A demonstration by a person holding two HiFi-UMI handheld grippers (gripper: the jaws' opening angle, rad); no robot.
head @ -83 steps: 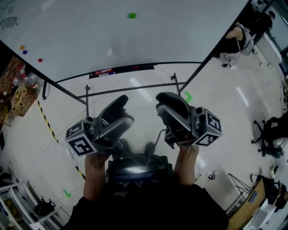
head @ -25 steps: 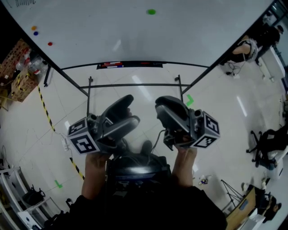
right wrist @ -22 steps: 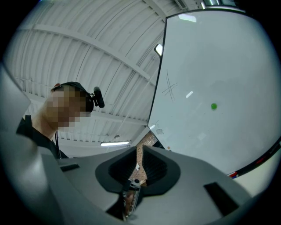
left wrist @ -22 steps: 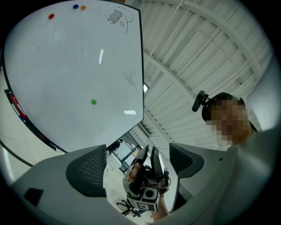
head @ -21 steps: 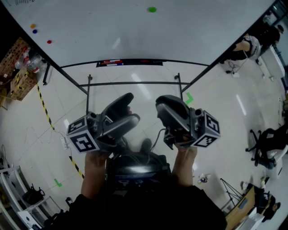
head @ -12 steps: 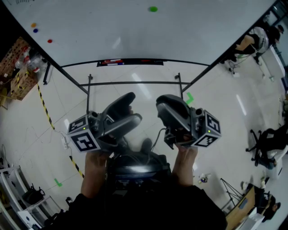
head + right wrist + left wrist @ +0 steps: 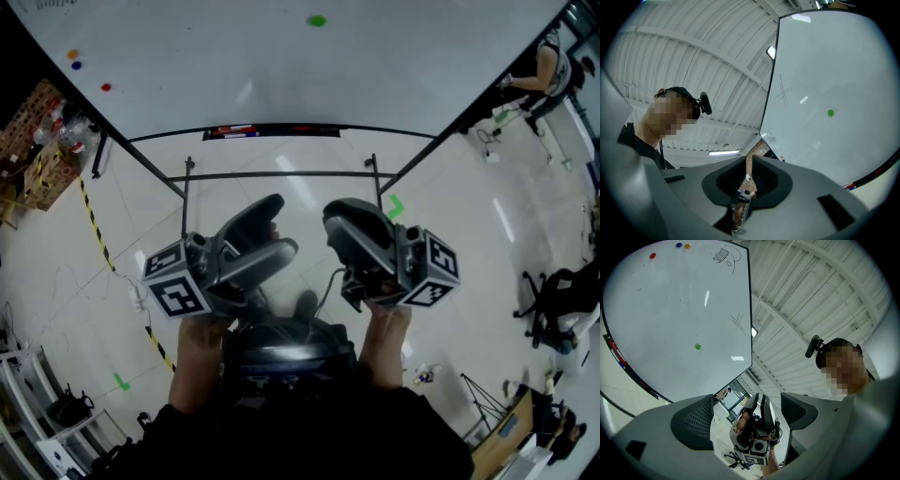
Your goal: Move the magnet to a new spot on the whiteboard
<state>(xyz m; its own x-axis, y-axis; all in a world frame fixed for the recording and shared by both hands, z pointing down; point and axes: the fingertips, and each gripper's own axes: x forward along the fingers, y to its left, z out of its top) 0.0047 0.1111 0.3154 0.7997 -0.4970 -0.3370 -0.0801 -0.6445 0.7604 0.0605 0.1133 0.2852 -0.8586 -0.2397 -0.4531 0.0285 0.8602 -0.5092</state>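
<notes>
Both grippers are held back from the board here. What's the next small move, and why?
Probably open the right gripper and start reaching toward the green magnet. Its jaws are shut on nothing, and the magnet sits on the whiteboard, well away from it.

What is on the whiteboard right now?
On the whiteboard: a green magnet, three small coloured dots at the left, plus pen scribbles. Its back is hidden.
</notes>
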